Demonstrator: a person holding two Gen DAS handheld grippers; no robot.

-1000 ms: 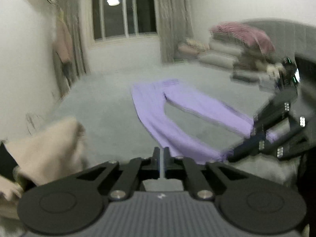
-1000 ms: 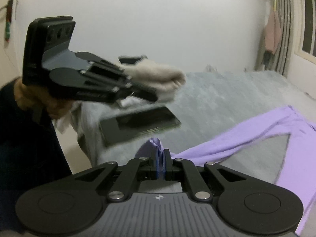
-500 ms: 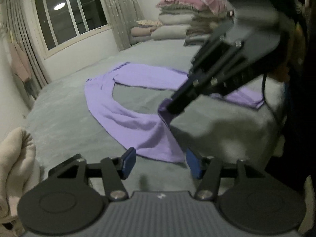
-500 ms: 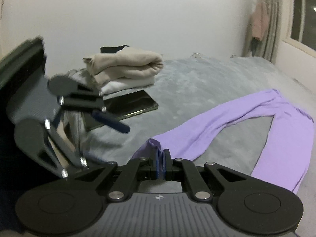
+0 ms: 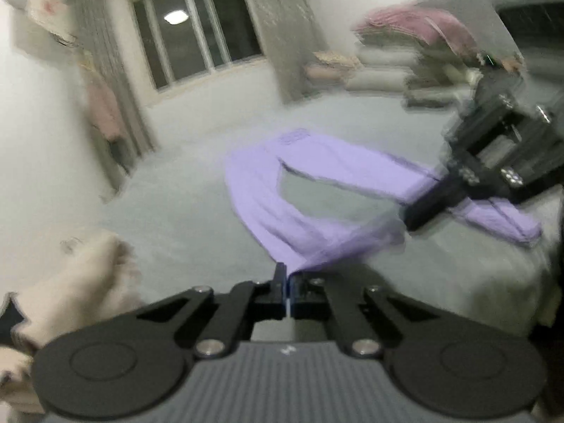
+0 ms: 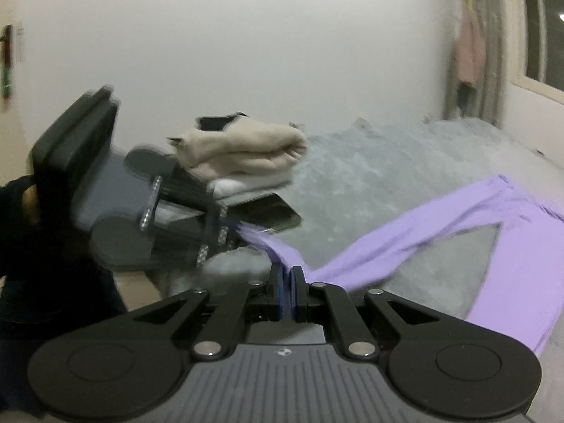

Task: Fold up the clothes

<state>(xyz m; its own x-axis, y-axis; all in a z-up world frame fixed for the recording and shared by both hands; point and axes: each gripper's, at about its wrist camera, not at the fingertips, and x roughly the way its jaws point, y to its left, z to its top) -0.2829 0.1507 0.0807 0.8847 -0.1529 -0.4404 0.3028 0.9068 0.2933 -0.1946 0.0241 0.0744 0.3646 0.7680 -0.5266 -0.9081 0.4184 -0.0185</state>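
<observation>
Purple trousers (image 5: 317, 176) lie spread on the grey bed (image 5: 176, 218), legs toward me. My left gripper (image 5: 286, 278) has its jaws closing to a thin gap, with a trouser leg's hem pinched between the pads. In the right wrist view the left gripper (image 6: 239, 227) is blurred and holds that hem at the left. My right gripper (image 6: 287, 275) is shut on the purple fabric (image 6: 458, 232) just beside it. The left wrist view shows the right gripper (image 5: 410, 222) low over the cloth at the right.
A folded beige and white stack (image 6: 243, 148) sits at the bed's near corner with a dark phone (image 6: 271, 215) beside it. Pillows and blankets (image 5: 405, 46) are piled at the far right. A window (image 5: 197, 28) and curtains stand behind the bed.
My left gripper stood open over the hem half a second ago; now it is closed on it and has shifted sideways. The right gripper kept its hold and barely moved.
</observation>
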